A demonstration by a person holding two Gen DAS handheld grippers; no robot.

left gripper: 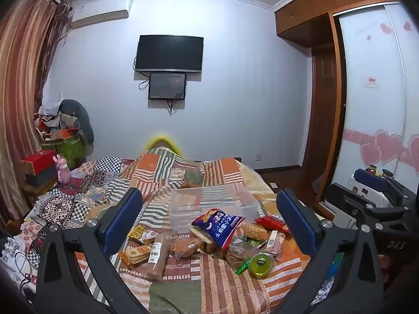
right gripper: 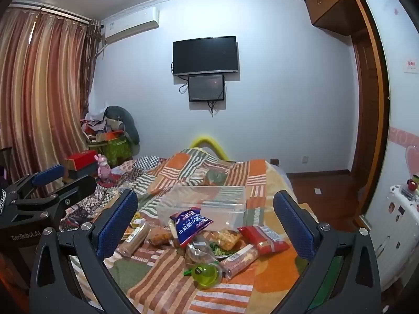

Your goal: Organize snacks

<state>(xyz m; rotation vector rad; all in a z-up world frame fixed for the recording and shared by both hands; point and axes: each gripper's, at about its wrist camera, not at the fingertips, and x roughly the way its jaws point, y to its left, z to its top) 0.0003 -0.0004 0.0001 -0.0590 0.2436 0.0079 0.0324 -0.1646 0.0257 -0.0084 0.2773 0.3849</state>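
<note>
Patchwork bedding covers the bed (left gripper: 183,282) we work over, with a dark television (left gripper: 169,53) on the far wall. We hold both grippers above the near end of the bed, each with its jaws spread wide and nothing between them: the left gripper (left gripper: 209,217) and the right gripper (right gripper: 205,216).

Ahead and below both lies the snack pile (right gripper: 209,246), touching the near wall of the clear plastic bin (right gripper: 209,204), which sits just beyond it with its long side running across our view. A blue biscuit bag (left gripper: 218,225) leans on top of the heap, against the bin; a green jelly cup (right gripper: 207,274) lies nearest us, and a red packet (right gripper: 264,238) at the pile's right.

We judge the cup and red packet closer to the right gripper, the long wrapped bars (left gripper: 157,253) closer to the left. Open bedding lies in front of the pile; the bed's right edge falls away just past the red packet.
</note>
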